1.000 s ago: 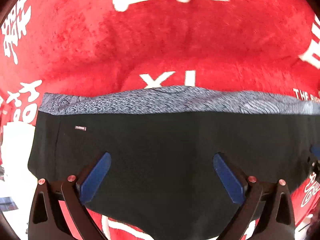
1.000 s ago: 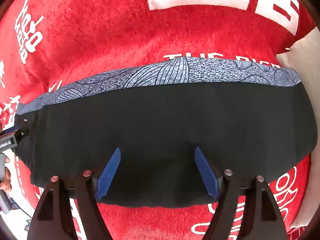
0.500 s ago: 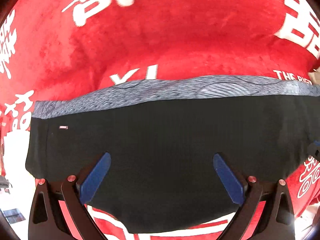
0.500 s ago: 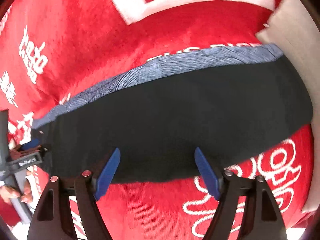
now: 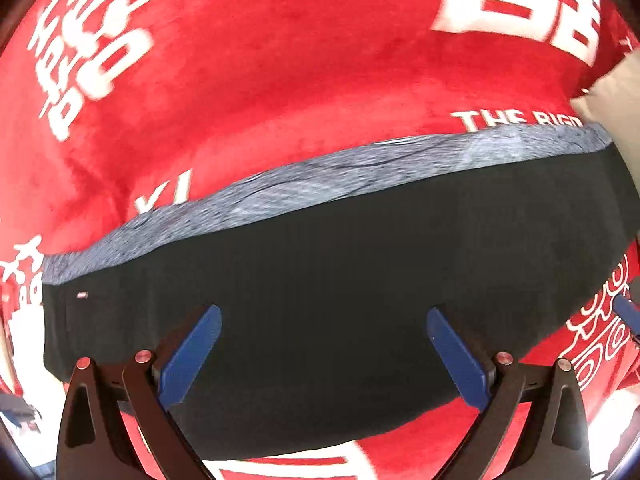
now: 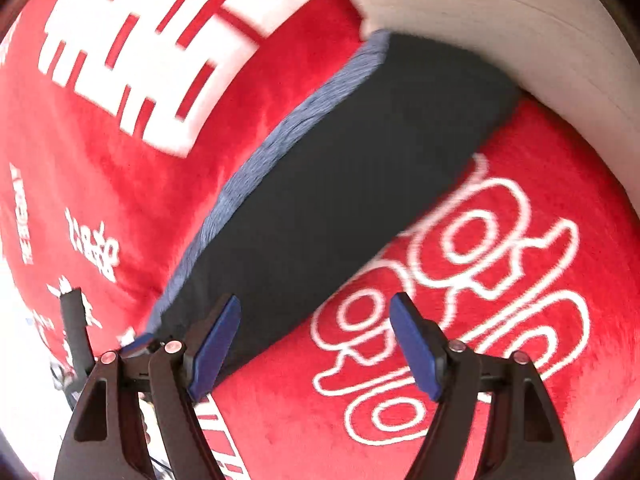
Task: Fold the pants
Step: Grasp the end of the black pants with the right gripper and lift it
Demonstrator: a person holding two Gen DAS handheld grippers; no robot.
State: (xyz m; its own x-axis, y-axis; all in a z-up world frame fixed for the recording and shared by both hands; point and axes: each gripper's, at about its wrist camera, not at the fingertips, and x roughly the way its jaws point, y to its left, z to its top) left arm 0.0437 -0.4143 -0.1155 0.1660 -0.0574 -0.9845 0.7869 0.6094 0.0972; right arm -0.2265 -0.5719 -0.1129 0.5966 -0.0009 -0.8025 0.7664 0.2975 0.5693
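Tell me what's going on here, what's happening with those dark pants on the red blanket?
A person holding a two-finger gripper in each hand is folding pants. The black pants, with a grey patterned waistband, lie flat in a folded band on a red blanket with white lettering. Both the left gripper and the right gripper are open and hold nothing. The left one looks over the pants; the right one looks mostly over the blanket beside them.

Black pants (image 5: 340, 312) lie folded flat in a long band across the scene; a blue-grey patterned waistband (image 5: 320, 188) lines the far edge.
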